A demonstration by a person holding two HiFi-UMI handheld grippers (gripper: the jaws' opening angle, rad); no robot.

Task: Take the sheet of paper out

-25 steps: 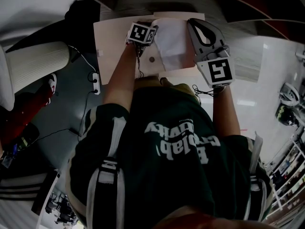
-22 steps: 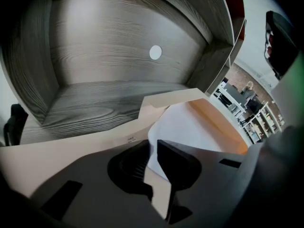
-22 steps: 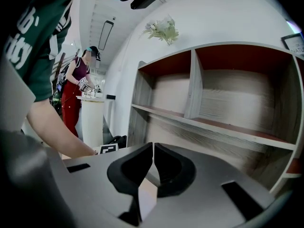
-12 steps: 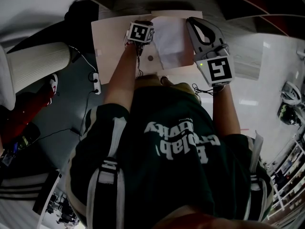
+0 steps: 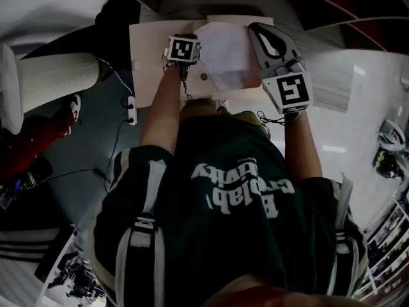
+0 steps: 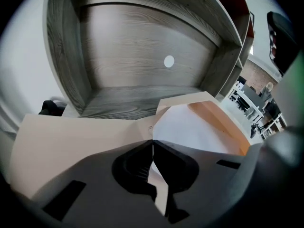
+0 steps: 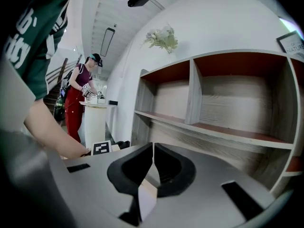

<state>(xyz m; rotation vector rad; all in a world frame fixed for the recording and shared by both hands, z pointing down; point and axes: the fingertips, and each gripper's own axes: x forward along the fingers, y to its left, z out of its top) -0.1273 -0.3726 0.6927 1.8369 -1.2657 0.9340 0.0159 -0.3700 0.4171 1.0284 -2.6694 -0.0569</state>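
**Uneven light, heavy wide-angle bending**

In the head view the shirt point(image 5: 236, 190) is left almost black, while the floor point(image 5: 361, 107) at the right is washed with glare. The sheet of paper point(image 5: 225, 55) is rendered near white against the pale envelope point(image 5: 150, 50). Straight lines are bowed towards the edges throughout, and the corners of both gripper views are cut off by a dark round frame. The shelf point(image 6: 142, 56) is lit softly and evenly. The wall point(image 7: 228, 23) is brightly lit, and the near arm point(image 7: 52, 132) is blurred.
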